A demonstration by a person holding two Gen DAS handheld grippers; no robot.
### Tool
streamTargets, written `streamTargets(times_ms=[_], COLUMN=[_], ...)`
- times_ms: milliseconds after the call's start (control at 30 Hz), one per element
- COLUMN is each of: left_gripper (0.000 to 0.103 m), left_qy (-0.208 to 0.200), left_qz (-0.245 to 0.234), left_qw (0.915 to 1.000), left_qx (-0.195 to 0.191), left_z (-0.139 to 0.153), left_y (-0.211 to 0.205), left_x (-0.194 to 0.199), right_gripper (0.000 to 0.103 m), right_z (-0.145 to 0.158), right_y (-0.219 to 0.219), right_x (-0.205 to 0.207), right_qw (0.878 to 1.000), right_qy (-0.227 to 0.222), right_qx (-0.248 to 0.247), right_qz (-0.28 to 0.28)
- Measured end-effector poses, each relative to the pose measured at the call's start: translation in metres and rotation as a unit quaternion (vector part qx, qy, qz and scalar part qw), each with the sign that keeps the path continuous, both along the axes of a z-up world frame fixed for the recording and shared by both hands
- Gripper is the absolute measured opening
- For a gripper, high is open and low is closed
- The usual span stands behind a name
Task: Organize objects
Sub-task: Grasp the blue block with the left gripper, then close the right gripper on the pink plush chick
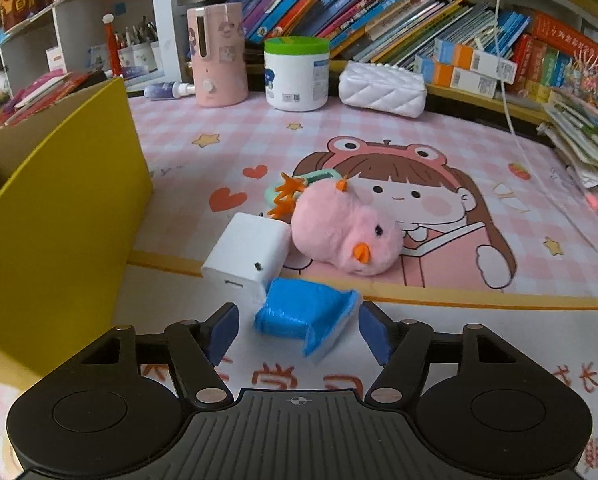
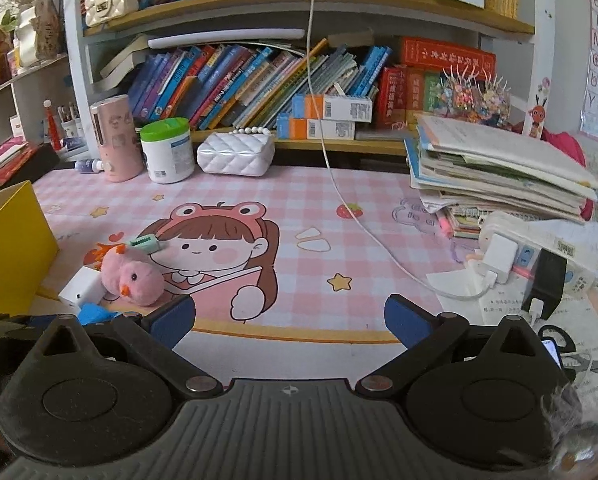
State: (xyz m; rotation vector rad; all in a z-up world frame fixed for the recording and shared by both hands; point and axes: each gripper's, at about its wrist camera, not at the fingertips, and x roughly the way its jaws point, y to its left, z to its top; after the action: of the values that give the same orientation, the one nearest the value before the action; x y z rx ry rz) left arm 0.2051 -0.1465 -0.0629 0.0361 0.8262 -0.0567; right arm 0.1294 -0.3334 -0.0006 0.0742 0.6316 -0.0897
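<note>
A blue plastic piece (image 1: 305,314) lies on the desk mat between the open fingers of my left gripper (image 1: 297,330), which do not touch it. Just beyond it are a white charger block (image 1: 249,258), a pink plush chick (image 1: 345,234), an orange toy (image 1: 287,194) and a mint-green comb (image 1: 315,178). A yellow box (image 1: 59,216) stands at the left. My right gripper (image 2: 291,318) is open and empty above the mat's front edge. In the right wrist view the chick (image 2: 133,276), charger (image 2: 83,286), blue piece (image 2: 95,314) and yellow box (image 2: 15,248) sit at the left.
At the back stand a pink humidifier (image 1: 217,54), a green-lidded tub (image 1: 297,74), a white quilted purse (image 1: 381,88) and shelves of books. A white cable (image 2: 351,216) crosses the mat. A stack of books (image 2: 499,168), a power strip (image 2: 539,248) and scissors (image 2: 579,360) are at the right.
</note>
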Motion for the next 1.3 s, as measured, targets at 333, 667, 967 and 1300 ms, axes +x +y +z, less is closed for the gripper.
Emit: streamTargets(times_ms=[333, 667, 967, 1300], left_gripper=[0.038, 0.038, 0.038, 0.038], left_qy=[0.004, -0.005, -0.002, -0.011], left_qz=[-0.011, -0.002, 0.018, 0.032], left_qw=[0.9998, 0.9999, 0.9998, 0.9994], left_qx=[0.013, 0.009, 0.0, -0.005], left_z=[0.0, 0.028, 0.037, 0.045], left_y=[-0.002, 0.03, 0.052, 0.061], left_x=[0.0, -0.045, -0.082, -0.107], right_gripper=[0.102, 0.101, 0.082, 0.052], right_z=[-0.002, -0.019, -0.042, -0.071], right_y=[0.001, 0.04, 0.099, 0.131], right_x=[0.007, 0.048, 0.105, 0.147], right_qw=[1.0, 0.993, 0.963, 0.937], right_qy=[0.003, 0.021, 0.014, 0.057], right_qx=[0.004, 0.028, -0.05, -0.1], right_qz=[0.018, 0.109, 0.264, 0.331])
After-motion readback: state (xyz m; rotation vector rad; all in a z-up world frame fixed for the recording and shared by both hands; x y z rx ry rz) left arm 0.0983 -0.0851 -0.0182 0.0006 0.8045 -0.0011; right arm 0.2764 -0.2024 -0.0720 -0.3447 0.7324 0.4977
